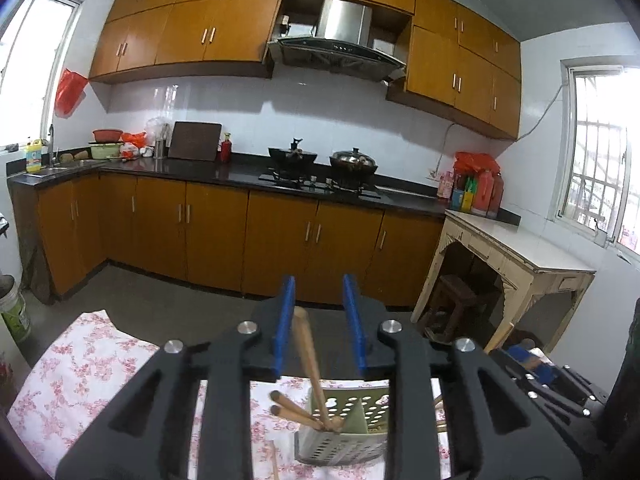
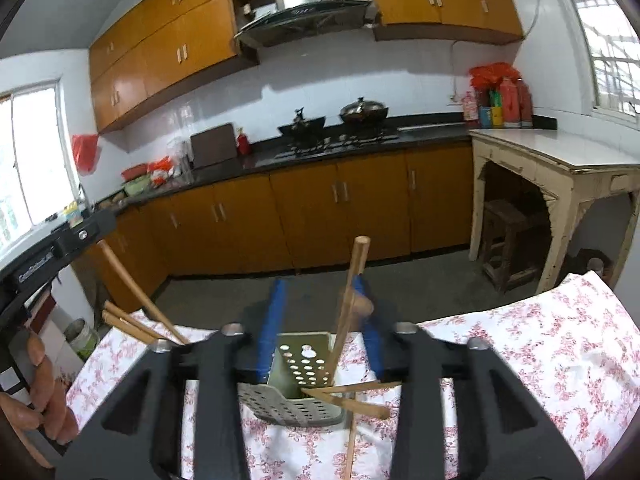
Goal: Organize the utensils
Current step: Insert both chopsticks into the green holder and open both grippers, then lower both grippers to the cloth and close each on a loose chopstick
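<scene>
One green perforated holder (image 1: pixel 340 436) stands on the floral-clothed surface (image 1: pixel 92 364), below both grippers. From the left wrist, three wooden sticks rest in its left compartment: one (image 1: pixel 308 356) leans up between the left gripper's (image 1: pixel 319 328) fingers, which stand narrowly apart with no pad pressing on it, and two (image 1: pixel 292 410) slant left. From the right wrist, one stick (image 2: pixel 352 300) stands in the holder's right compartment between the right gripper's (image 2: pixel 324 320) fingers, parted and not clamped on it; two more (image 2: pixel 352 398) slant out to the right. One further stick (image 2: pixel 351 448) lies on the cloth in front of the holder. A hand (image 2: pixel 40 396) grips the left tool.
</scene>
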A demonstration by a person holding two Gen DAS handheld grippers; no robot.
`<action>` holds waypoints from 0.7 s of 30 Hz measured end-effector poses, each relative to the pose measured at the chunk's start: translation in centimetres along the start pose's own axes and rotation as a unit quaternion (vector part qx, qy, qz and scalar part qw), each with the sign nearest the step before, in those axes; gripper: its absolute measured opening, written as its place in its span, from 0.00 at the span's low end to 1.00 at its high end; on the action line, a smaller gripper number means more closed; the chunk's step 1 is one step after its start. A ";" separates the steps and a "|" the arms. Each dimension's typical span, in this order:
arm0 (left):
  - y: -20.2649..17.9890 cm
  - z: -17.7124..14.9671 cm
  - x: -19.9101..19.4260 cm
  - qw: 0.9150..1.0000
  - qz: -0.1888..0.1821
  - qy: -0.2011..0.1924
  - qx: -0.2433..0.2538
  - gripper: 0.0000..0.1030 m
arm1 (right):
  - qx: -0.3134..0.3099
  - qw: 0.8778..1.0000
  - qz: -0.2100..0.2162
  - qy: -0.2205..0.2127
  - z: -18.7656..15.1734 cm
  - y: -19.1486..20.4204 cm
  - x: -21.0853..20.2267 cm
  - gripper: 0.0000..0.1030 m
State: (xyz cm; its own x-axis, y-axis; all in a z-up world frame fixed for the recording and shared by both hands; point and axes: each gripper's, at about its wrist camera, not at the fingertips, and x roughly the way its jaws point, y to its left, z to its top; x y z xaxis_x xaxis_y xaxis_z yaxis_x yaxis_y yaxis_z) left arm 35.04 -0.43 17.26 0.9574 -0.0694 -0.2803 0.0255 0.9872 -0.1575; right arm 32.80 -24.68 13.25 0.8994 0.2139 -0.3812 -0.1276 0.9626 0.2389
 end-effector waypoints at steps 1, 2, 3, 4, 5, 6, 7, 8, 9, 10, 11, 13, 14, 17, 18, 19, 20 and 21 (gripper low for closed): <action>0.2 0.1 -0.4 1.000 0.001 -0.001 0.000 0.26 | 0.004 1.000 -0.001 -0.002 0.1 -0.2 -0.3 0.37; 0.5 0.3 -0.8 1.000 0.003 -0.002 -0.001 0.26 | 0.005 1.000 -0.003 -0.004 0.1 -0.2 -0.6 0.37; 0.5 0.3 -1.1 1.000 0.003 -0.003 -0.002 0.26 | 0.005 1.000 -0.003 -0.006 0.1 -0.2 -0.9 0.37; 0.6 0.4 -1.6 1.000 0.004 -0.004 -0.003 0.26 | 0.004 1.000 -0.004 -0.009 0.2 -0.3 -1.4 0.37; 0.8 0.3 -2.1 1.000 0.005 -0.006 -0.003 0.28 | 0.003 1.000 -0.004 -0.012 0.3 -0.2 -1.7 0.37; 1.0 0.3 -2.6 1.000 0.005 -0.007 -0.003 0.30 | 0.001 1.000 -0.005 -0.016 0.3 -0.1 -2.2 0.37; 1.2 0.2 -3.5 1.000 0.007 -0.010 -0.001 0.30 | -0.003 1.000 -0.006 -0.022 0.2 -0.1 -3.1 0.37; 1.5 0.0 -4.1 1.000 0.009 -0.010 0.000 0.31 | -0.006 1.000 -0.008 -0.025 0.2 0.0 -3.6 0.37; 1.6 -0.1 -4.6 1.000 0.010 -0.010 0.001 0.31 | -0.007 1.000 -0.007 -0.028 0.1 -0.1 -4.4 0.37; 2.0 -0.5 -5.5 1.000 0.014 -0.008 0.002 0.31 | -0.008 0.999 -0.006 -0.030 -0.2 -0.2 -5.2 0.37; 2.3 -0.8 -6.1 1.000 0.015 -0.008 0.001 0.31 | -0.008 0.999 -0.006 -0.031 -0.3 -0.3 -5.7 0.37; 3.2 -1.9 -7.5 1.000 0.018 -0.002 0.002 0.31 | -0.008 0.999 -0.005 -0.031 -1.3 -0.8 -7.2 0.37; 3.6 -2.6 -8.2 1.000 0.021 0.001 0.003 0.32 | -0.007 1.000 -0.007 -0.029 -1.9 -1.1 -7.8 0.37; 4.9 -5.2 -9.5 0.999 0.030 0.016 0.007 0.33 | 0.001 1.000 -0.013 -0.012 -3.9 -2.3 -8.4 0.37; 5.2 -5.8 -9.7 0.999 0.033 0.021 0.009 0.33 | 0.005 1.000 -0.018 -0.003 -4.8 -2.8 -8.3 0.37; 5.6 -7.2 -9.9 0.999 0.039 0.029 0.015 0.33 | 0.007 1.000 -0.022 0.005 -5.4 -3.1 -8.2 0.37; 5.9 -8.2 -9.9 0.998 0.044 0.037 0.019 0.33 | 0.011 0.999 -0.026 0.017 -6.5 -3.6 -7.9 0.37; 6.2 -9.4 -9.8 0.998 0.047 0.046 0.023 0.33 | 0.017 0.999 -0.030 0.032 -7.6 -4.0 -7.3 0.37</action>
State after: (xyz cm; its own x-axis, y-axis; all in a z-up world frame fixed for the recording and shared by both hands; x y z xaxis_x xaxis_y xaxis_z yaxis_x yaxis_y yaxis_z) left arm 23.15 5.05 10.17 0.9256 0.0133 -0.3783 -0.0487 0.9953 -0.0841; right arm 23.54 -28.87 8.33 0.8759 0.1678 -0.4524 -0.0590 0.9678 0.2446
